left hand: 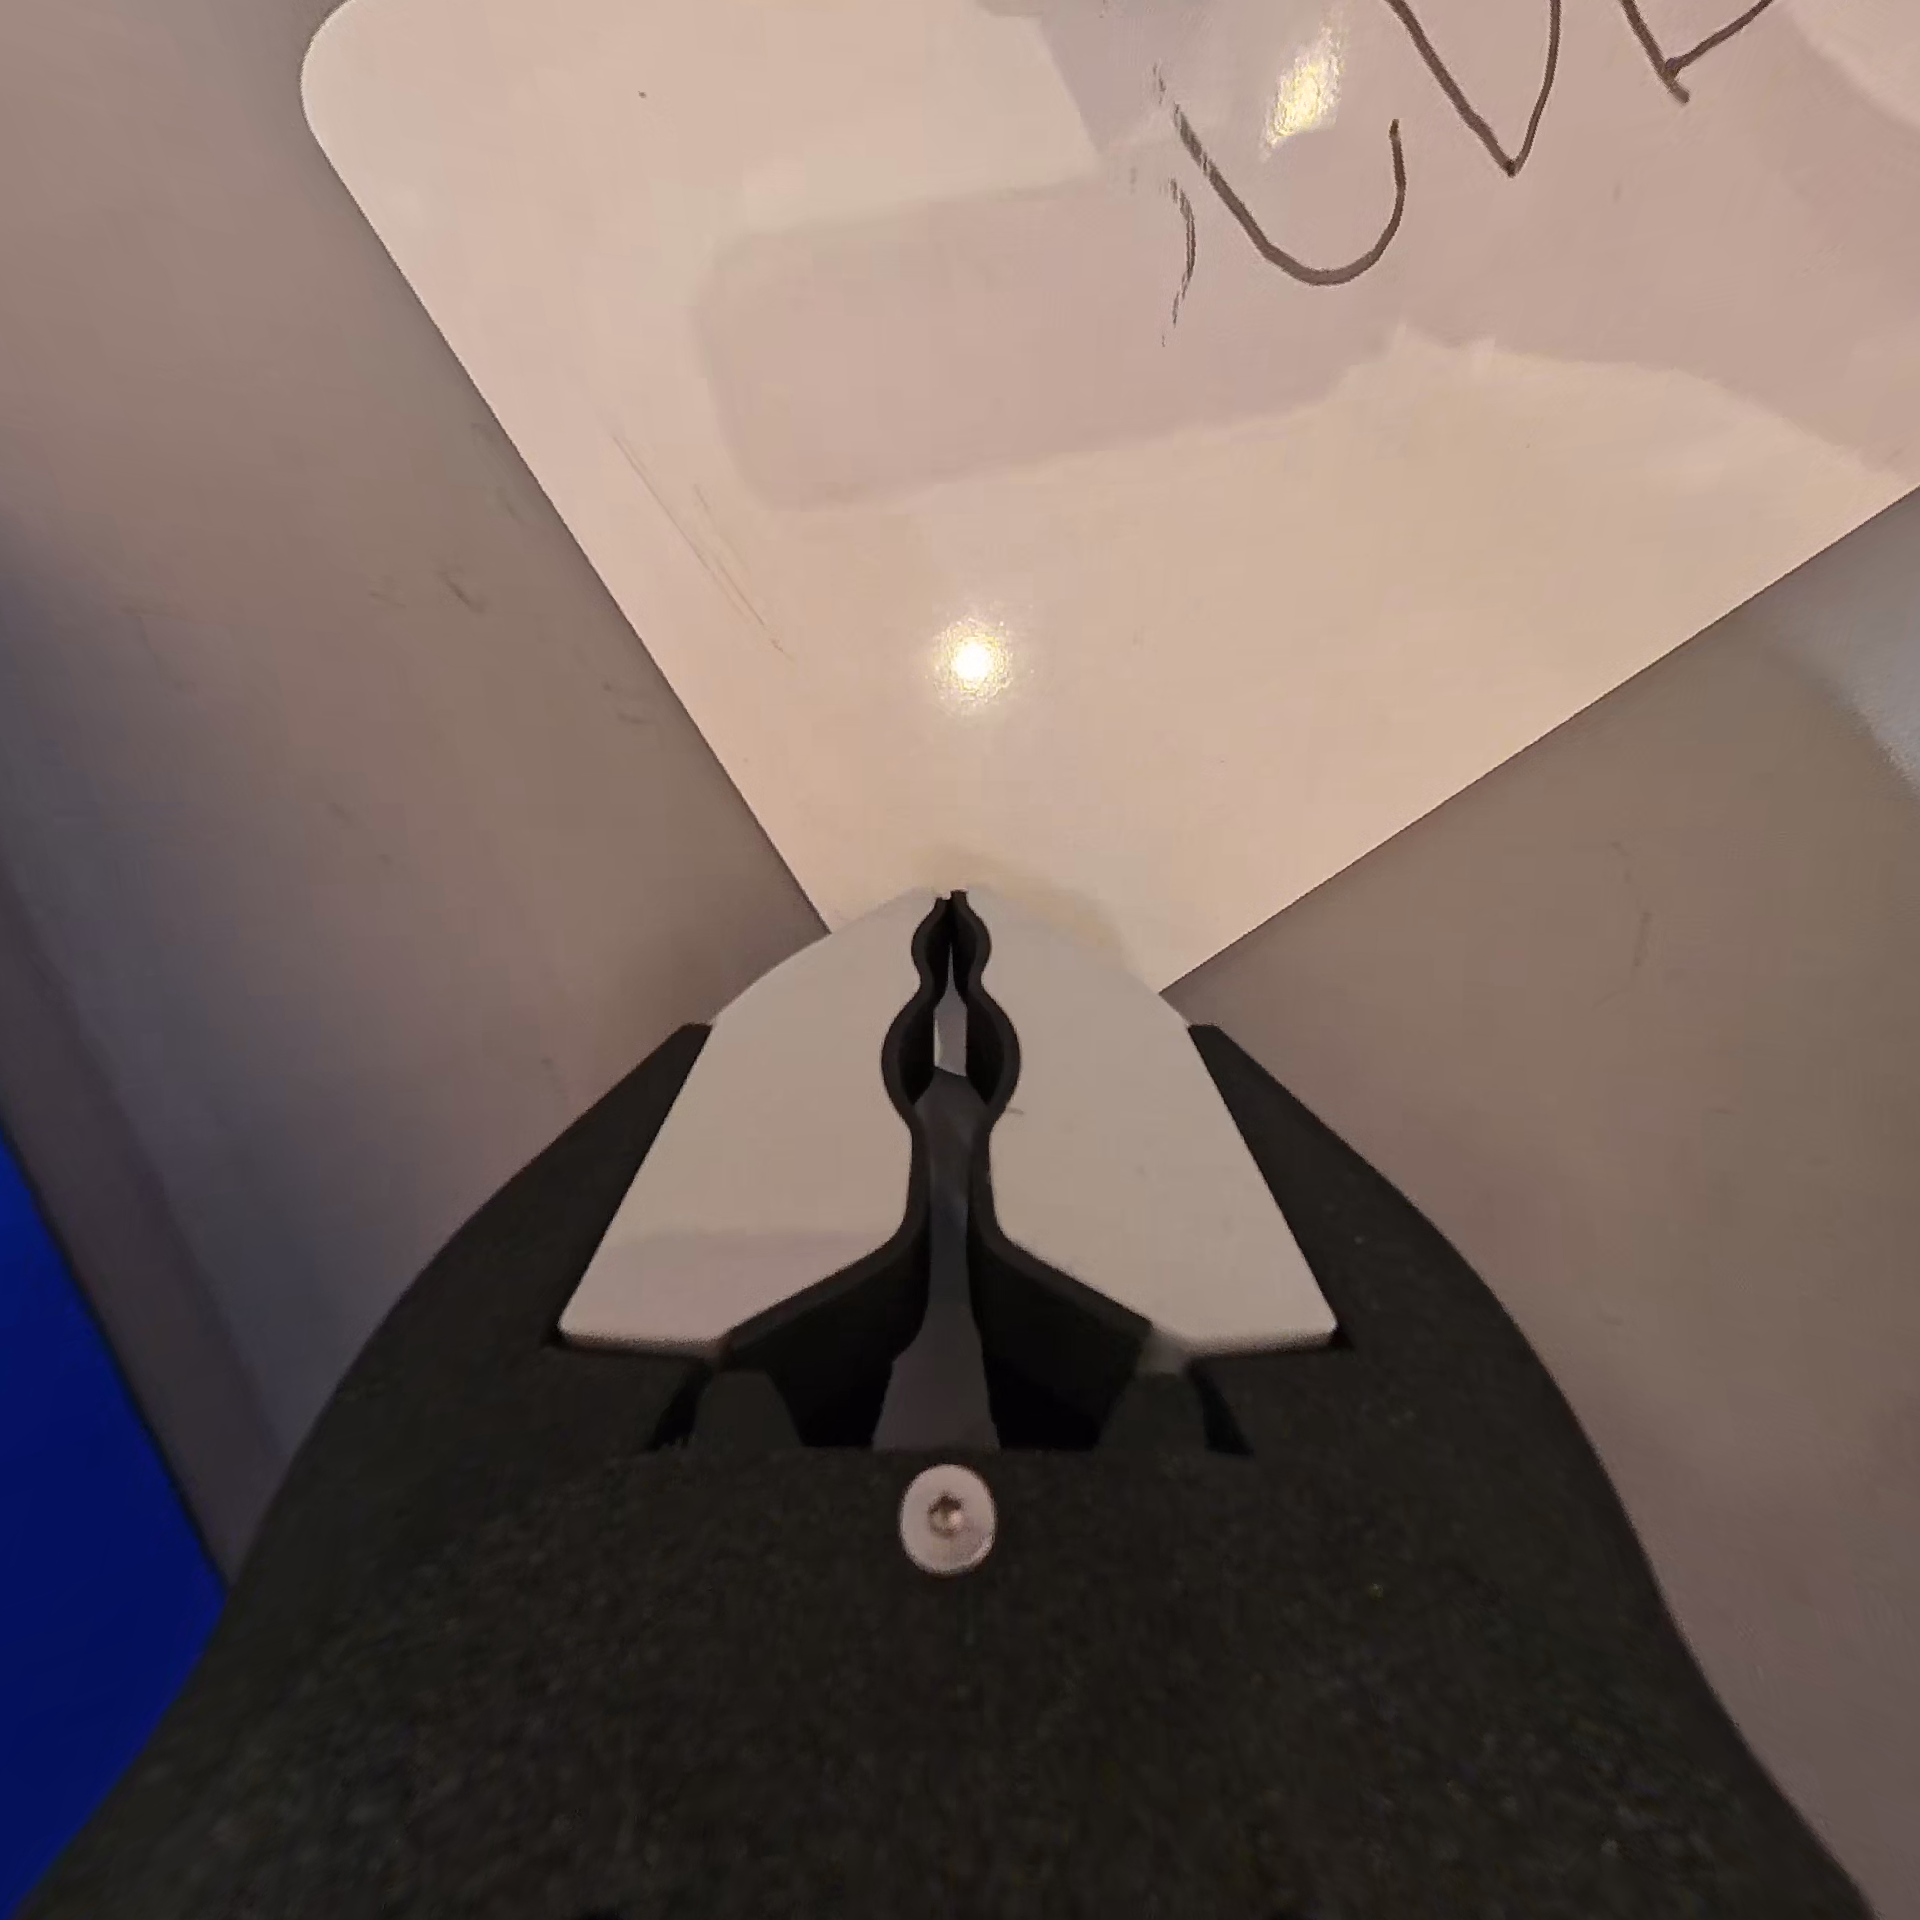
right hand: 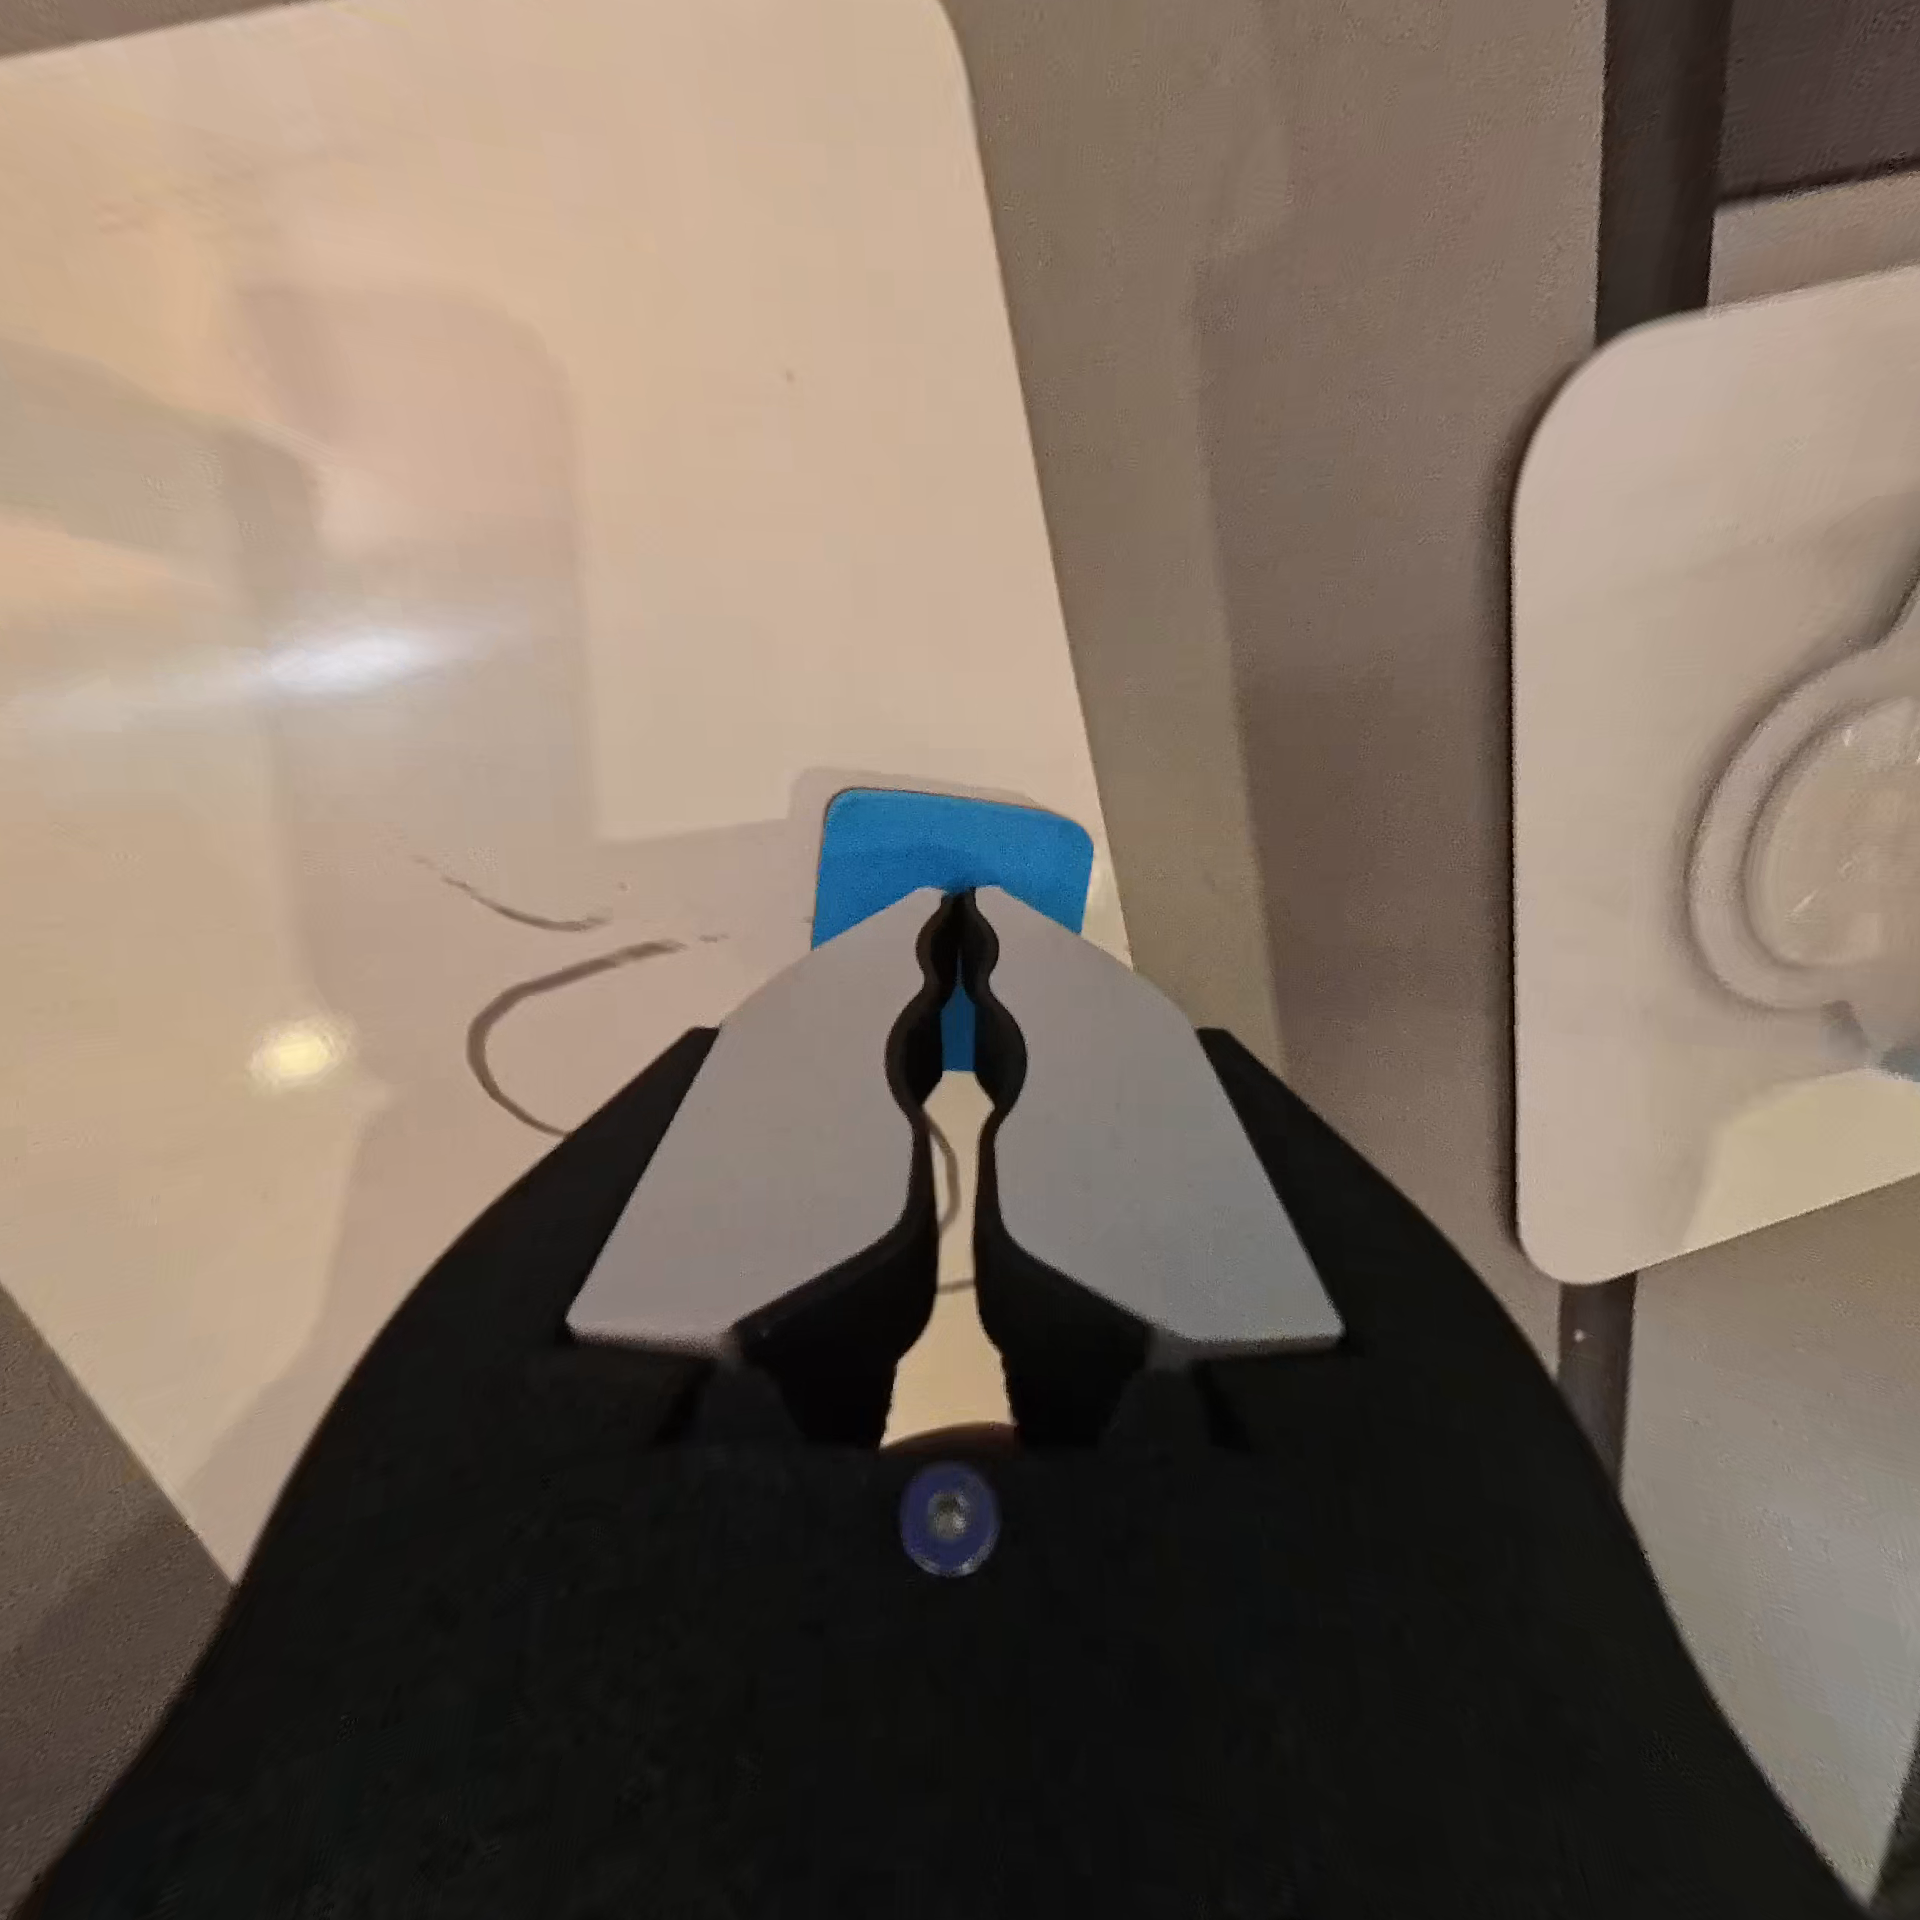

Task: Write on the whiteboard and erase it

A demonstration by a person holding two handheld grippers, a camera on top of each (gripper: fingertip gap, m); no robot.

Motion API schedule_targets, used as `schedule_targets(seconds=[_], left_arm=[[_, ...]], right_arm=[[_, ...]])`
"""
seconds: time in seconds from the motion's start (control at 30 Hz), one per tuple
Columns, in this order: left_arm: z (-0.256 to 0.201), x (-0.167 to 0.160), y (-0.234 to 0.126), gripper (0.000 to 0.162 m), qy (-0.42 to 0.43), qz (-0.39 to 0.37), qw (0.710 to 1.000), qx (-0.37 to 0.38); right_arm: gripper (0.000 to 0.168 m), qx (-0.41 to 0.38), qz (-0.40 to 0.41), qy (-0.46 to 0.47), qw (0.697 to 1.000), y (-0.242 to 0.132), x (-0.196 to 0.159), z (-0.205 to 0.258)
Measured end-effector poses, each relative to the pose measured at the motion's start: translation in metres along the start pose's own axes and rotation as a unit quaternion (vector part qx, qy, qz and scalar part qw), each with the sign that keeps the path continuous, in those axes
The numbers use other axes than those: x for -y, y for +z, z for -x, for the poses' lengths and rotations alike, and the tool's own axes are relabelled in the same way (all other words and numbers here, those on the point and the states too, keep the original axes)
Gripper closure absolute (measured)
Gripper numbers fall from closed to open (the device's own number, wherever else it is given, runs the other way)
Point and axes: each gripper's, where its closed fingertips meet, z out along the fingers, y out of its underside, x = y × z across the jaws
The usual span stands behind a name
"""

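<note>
My left gripper [left hand: 952,894] pinches the whiteboard [left hand: 935,436] at its near corner; my right gripper [right hand: 961,894], pointing down, clenches the blue eraser [right hand: 940,857] by the whiteboard's right edge.

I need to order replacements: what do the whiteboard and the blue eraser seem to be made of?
The whiteboard looks like a thin, glossy, coated sheet: lamps and shapes mirror sharply on it; whether plastic or metal is unclear. The blue eraser, pinched by the right gripper, looks like matte foam or felt: no shine, soft rounded corners.
</note>
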Motion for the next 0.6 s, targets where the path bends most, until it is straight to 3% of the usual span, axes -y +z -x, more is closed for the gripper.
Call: schedule_targets(seconds=[0.13, 0.2, 0.37, 0.43, 0.5, 0.6], left_arm=[[0.0, 0.0, 0.0, 0.162, -0.002, 0.002, 1.0, -0.002], [0.0, 0.0, 0.0, 0.162, -0.004, 0.001, 1.0, -0.004], [0.0, 0.0, 0.0, 0.162, 0.001, 0.0, 1.0, 0.001], [0.0, 0.001, 0.0, 0.162, 0.001, -0.001, 1.0, -0.001], [0.0, 0.001, 0.001, 0.162, 0.0, -0.001, 1.0, -0.003], [0.0, 0.001, 0.001, 0.162, 0.001, 0.001, 1.0, -0.003]], right_arm=[[0.168, 0.047, -0.037, -0.093, 0.994, 0.0, 0.046, 0.084], [0.168, 0.041, -0.027, -0.137, 0.989, -0.003, 0.046, 0.101], [0.168, -0.019, 0.017, -0.002, 1.0, -0.006, -0.02, -0.002], [0.168, -0.027, 0.022, 0.017, 0.999, -0.008, -0.034, -0.014], [0.168, -0.021, 0.007, -0.019, 1.0, -0.008, -0.02, 0.014], [0.168, 0.025, -0.03, -0.096, 0.995, -0.01, 0.016, 0.092]])
